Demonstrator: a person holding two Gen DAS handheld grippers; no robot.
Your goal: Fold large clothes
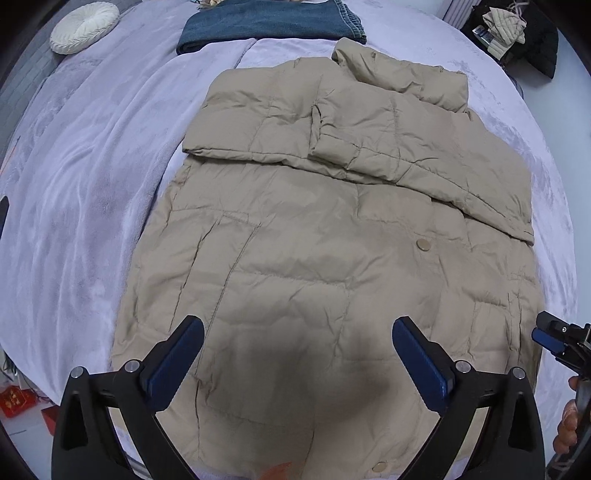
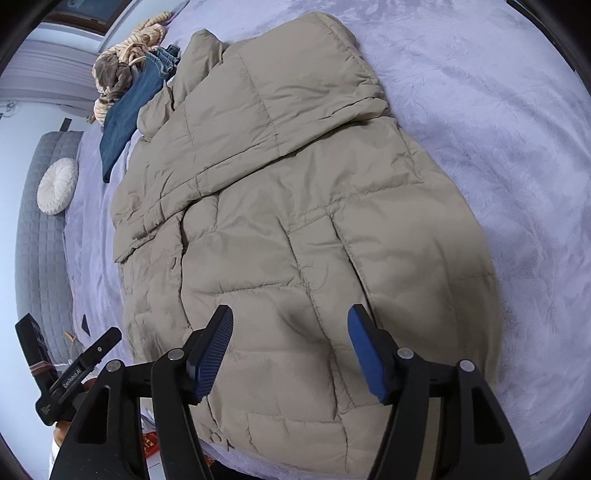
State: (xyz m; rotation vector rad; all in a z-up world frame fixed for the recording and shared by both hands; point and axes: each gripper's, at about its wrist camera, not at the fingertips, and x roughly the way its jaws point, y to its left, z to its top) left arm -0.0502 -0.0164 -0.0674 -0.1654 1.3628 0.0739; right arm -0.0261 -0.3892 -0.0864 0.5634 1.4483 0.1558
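Note:
A beige quilted puffer jacket [image 1: 317, 236] lies flat on the lavender bed cover [image 1: 92, 155], collar at the far end, both sleeves folded across its chest. It also shows in the right wrist view [image 2: 295, 229]. My left gripper [image 1: 297, 332] is open and empty, hovering above the jacket's hem end. My right gripper [image 2: 290, 325] is open and empty, above the hem near the jacket's right side. The right gripper shows at the right edge of the left wrist view [image 1: 554, 338]; the left gripper body shows at lower left in the right wrist view [image 2: 79, 369].
Folded blue jeans [image 1: 266, 22] lie beyond the collar. A round white cushion [image 1: 85, 26] sits at the far left, against a grey quilted headboard [image 2: 44, 236]. A dark pile of clothes [image 1: 517, 33] is at far right. A striped plush toy [image 2: 129, 62] lies by the jeans.

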